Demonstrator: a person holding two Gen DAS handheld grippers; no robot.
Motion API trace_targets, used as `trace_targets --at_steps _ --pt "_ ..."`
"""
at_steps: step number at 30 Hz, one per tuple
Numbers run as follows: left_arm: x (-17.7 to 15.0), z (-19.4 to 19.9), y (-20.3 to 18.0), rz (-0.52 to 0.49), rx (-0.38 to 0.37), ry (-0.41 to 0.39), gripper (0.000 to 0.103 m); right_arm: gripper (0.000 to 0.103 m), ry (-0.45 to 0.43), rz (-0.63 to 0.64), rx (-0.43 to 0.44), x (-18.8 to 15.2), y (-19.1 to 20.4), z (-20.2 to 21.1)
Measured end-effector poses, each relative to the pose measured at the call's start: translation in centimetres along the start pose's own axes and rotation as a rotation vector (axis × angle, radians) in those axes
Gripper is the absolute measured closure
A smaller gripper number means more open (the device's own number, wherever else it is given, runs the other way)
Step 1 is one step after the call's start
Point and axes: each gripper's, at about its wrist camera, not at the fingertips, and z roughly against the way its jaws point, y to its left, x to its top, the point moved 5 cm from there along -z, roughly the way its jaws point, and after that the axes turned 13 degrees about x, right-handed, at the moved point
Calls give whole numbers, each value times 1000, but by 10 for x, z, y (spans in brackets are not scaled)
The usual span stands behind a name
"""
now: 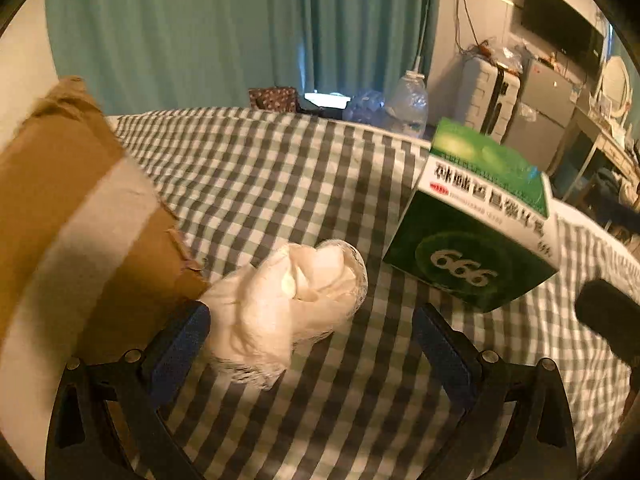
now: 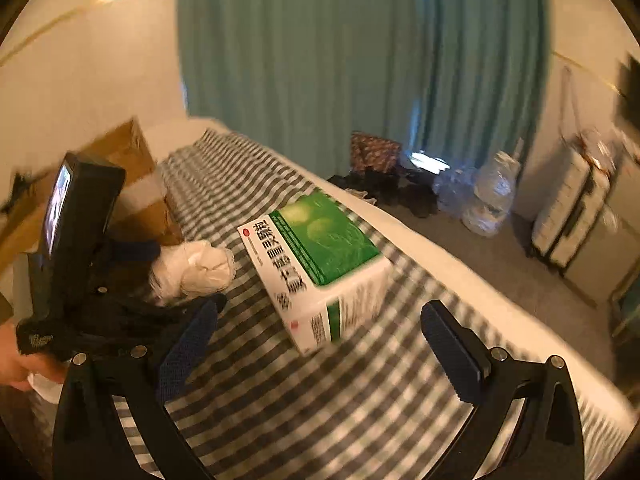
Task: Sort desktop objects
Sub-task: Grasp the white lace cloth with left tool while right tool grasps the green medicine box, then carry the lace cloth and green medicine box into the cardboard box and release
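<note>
Left gripper (image 1: 310, 328): jaws spread wide, holding nothing. The crumpled white tissue wad (image 1: 296, 300) sits between the fingers, just beside the left pad (image 1: 180, 344), maybe brushing it; blur makes contact hard to call. Right pad is well clear of it.

Right gripper (image 2: 320, 344): jaws spread wide too, empty. Green-and-white medicine box (image 2: 320, 264) lies just ahead of the fingers, tilted, not touched by either pad.

Surface is a bed with a green-white checked sheet (image 1: 260, 184). Tissue wad rests on the sheet right next to the brown cardboard box (image 1: 60, 208), at its corner. Medicine box sits on the sheet to the right of the wad, near it but apart.

From the right wrist view the left gripper body (image 2: 84, 256) is at the wad.
</note>
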Motion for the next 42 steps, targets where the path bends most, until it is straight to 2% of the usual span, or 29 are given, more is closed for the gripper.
trace_targets --at_steps 3,5,8,11,12,14,18,19,20,21,23,25,29,32,39,42 --pt "-8 -8 -7 -32 22 17 0 1 33 82 -9 15 1 -17" --pt "-9 -12 -6 -35 40 18 0 1 56 112 21 23 1 -29" --pt "-8 -11 -9 -32 16 13 0 1 125 147 49 27 3 -49" --pt "-9 -12 -11 -38 13 1 0 1 197 171 21 25 4 -69" --pt "-10 -13 -12 -47 11 -2 0 1 215 160 25 23 3 -73" --pt "-12 -17 -14 -64 17 -2 0 11 242 121 5 18 -2 -79" --pt "-14 -17 -14 -67 -30 -9 2 12 224 -23 -57 10 -11 -62" --pt "-14 -16 -12 -61 -46 -7 12 12 223 -42 -80 6 -11 -56" --pt "-14 -16 -11 -55 -60 -6 26 12 224 -63 -95 0 -12 -50" --pt "-15 -14 -8 -47 -70 -7 34 12 221 -83 -109 -6 -14 -41" --pt "-15 -10 1 -33 -84 -8 73 12 214 -111 -156 -21 -16 -22" --pt "-15 -6 9 -10 -96 3 88 12 192 -160 -197 -37 -13 3" --pt "-19 13 19 16 -142 6 91 12 159 -273 -180 -65 2 44" --pt "-15 39 13 -45 -153 -30 91 13 159 -314 -163 -71 14 62" --pt "-2 118 25 -93 -209 -157 91 17 114 -263 -206 -45 46 100" --pt "7 151 33 -116 -207 -208 91 17 77 -218 -214 -26 69 120"
